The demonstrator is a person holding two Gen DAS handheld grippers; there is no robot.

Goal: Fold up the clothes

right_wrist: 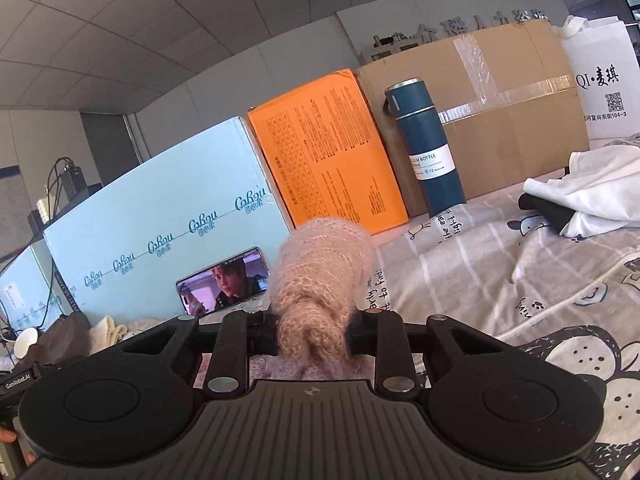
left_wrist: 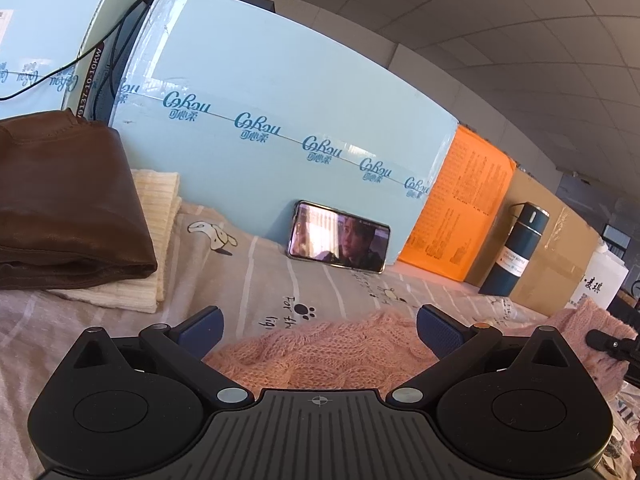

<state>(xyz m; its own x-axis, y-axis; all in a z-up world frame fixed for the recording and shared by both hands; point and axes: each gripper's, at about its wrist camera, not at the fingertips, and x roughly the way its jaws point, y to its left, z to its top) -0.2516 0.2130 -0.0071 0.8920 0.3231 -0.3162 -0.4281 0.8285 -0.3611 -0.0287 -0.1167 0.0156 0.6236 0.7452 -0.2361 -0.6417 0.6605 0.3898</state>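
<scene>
A bed sheet (left_wrist: 260,280) with cartoon prints covers the bed. Along its far edge stand four boxes: two pale blue boxes (left_wrist: 260,100), one orange box (right_wrist: 320,144) and one brown cardboard box (right_wrist: 500,120), all shut, contents unseen. One white paper bag (right_wrist: 600,80) stands at the row's end. One pink knitted sweater (left_wrist: 328,348) lies on the sheet. The left gripper (left_wrist: 318,326) hangs over it with its jaws wide apart, holding nothing. The right gripper (right_wrist: 314,326) is clamped on a bunched fold of the sweater, lifted. Two folded garments are stacked: one brown (left_wrist: 68,200) atop one cream knit (left_wrist: 156,216). One white garment (right_wrist: 592,188) lies crumpled. One teal bottle (right_wrist: 428,148) stands upright. One phone (left_wrist: 340,236) leans on a blue box.
</scene>
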